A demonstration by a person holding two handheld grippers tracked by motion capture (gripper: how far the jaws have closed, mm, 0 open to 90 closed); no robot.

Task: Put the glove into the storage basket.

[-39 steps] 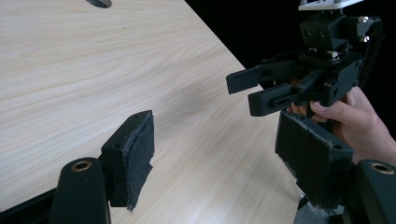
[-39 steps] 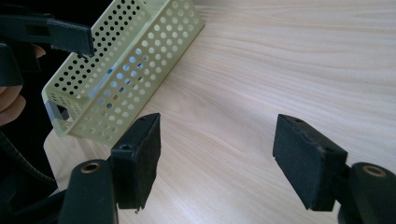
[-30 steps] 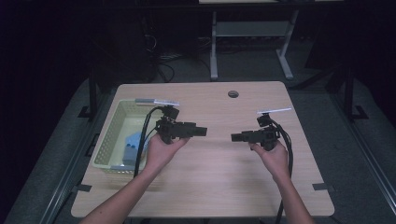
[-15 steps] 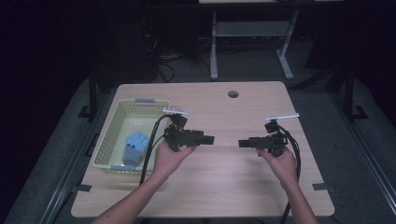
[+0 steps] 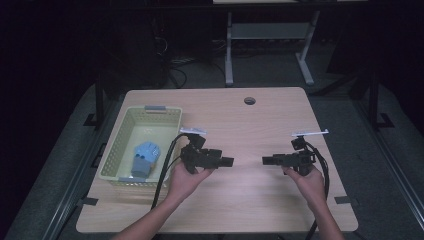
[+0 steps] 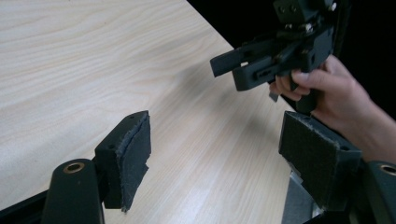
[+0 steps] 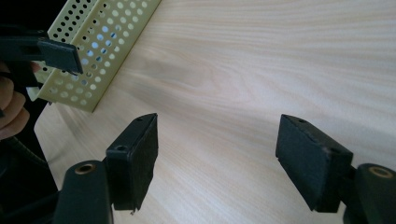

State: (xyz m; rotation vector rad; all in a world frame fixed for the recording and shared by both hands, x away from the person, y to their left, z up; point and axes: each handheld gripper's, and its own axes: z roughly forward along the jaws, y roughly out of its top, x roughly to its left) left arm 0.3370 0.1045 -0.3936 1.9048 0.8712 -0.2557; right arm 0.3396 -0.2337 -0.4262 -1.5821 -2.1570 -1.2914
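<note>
In the high view my left gripper [image 5: 228, 162] is held over the wooden table [image 5: 250, 125], left of centre, and points right. My right gripper [image 5: 266, 160] faces it from the right and points left, a short gap apart. In the left gripper view my own gripper [image 6: 219, 154] is open with nothing between its pads, and the right gripper [image 6: 261, 65] shows beyond in a hand. The right gripper view has my right gripper [image 7: 217, 149] open over bare wood, with one jaw of the left gripper [image 7: 53, 51] at the upper left.
A pale yellow perforated basket [image 5: 115, 140] stands at the table's left, also seen as the basket [image 7: 102, 37] in the right gripper view. A blue object [image 5: 143, 156] lies inside it. A round cable hole [image 5: 249, 100] sits near the far edge. Cables trail from both grippers.
Both hands have drawn back toward the near edge of the table and a little to the right. The two grippers still face each other.
</note>
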